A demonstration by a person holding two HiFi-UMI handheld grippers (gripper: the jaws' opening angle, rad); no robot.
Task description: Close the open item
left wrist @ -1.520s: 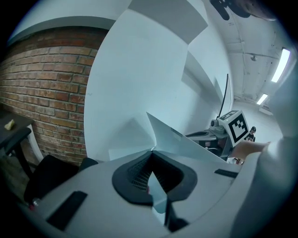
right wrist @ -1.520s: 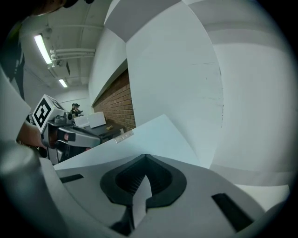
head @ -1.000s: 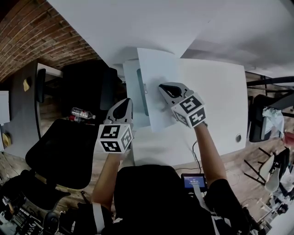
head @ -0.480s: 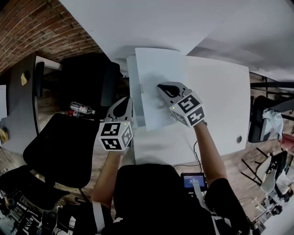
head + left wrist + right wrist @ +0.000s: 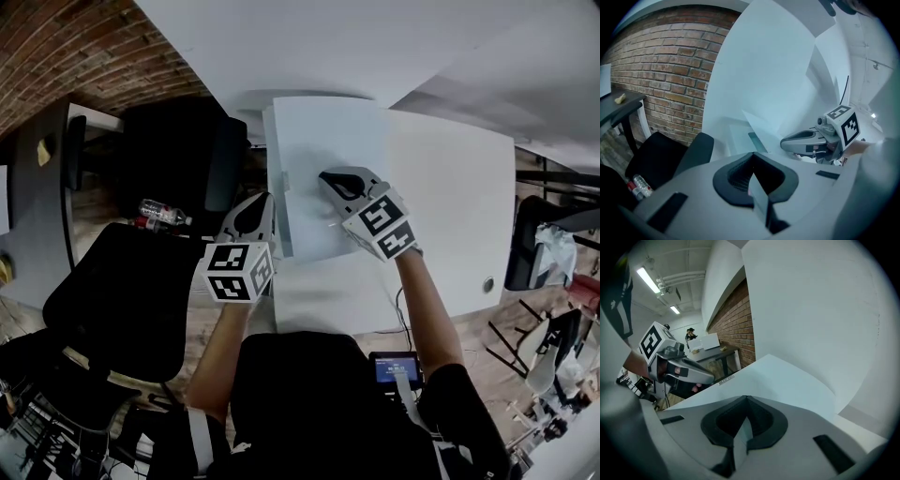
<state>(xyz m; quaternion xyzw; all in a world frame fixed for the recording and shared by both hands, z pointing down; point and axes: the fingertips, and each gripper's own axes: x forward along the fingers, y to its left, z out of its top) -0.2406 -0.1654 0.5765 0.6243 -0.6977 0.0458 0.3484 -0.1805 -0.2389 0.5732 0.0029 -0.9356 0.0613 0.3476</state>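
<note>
Head view shows right gripper point(image 5: 330, 180) against slightly ajar white door point(image 5: 328, 136).

Office: white desk point(image 5: 450, 206), black swivel chair point(image 5: 112, 291)

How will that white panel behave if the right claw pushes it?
Probably stiff: the white panel looks flat with straight edges, so it should move as one piece. Its smooth face may let the shut right claw slide across it.

The right gripper point(image 5: 328, 180) lies over a white panel point(image 5: 319, 136) beside the counter point(image 5: 450, 206). The left gripper point(image 5: 260, 202) is at the panel's left edge, near a black chair point(image 5: 112, 291).
</note>
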